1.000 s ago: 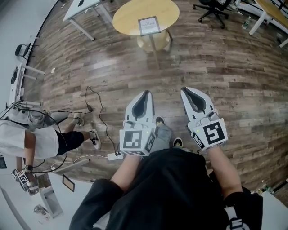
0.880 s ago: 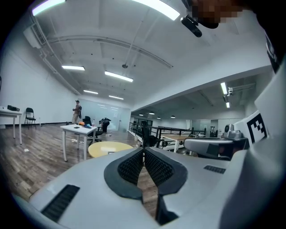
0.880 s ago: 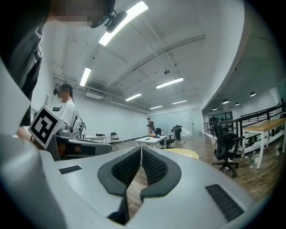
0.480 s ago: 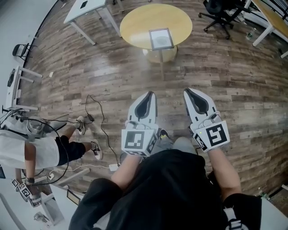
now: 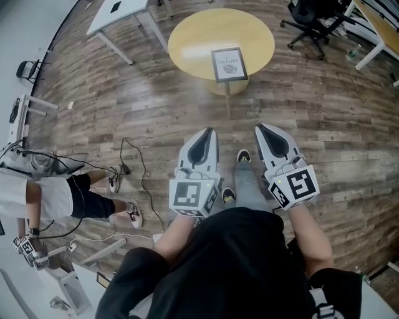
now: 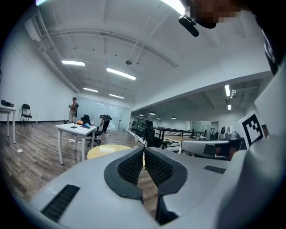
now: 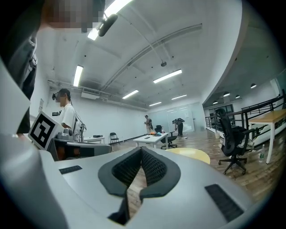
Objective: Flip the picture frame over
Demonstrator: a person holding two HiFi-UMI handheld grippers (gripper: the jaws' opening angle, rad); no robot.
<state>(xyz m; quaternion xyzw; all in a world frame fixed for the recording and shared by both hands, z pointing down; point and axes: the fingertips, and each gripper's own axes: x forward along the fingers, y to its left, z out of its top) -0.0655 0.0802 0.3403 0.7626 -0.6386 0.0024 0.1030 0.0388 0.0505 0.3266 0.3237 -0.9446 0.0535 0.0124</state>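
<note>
The picture frame [image 5: 229, 65] lies face up, its print showing, on the near right part of a round yellow table [image 5: 187, 37]. Both grippers are held out level over the wood floor, well short of the table. My left gripper [image 5: 207, 131] is shut with nothing between its pads, and its tips meet in the left gripper view [image 6: 143, 150]. My right gripper [image 5: 260, 126] is also shut and empty, tips together in the right gripper view [image 7: 141, 150]. The yellow table top [image 6: 105, 151] shows beyond the jaws, and again in the right gripper view [image 7: 192, 154].
A white desk [image 5: 118, 9] stands at the back left and a black office chair [image 5: 312, 15] at the back right. A person [image 5: 43, 196] is at the left, with cables [image 5: 134, 162] trailing over the floor. My own feet [image 5: 243, 157] show between the grippers.
The round table and the frame have drawn nearer in the head view as I walk toward them. Both grippers travel forward with me, still shut.
</note>
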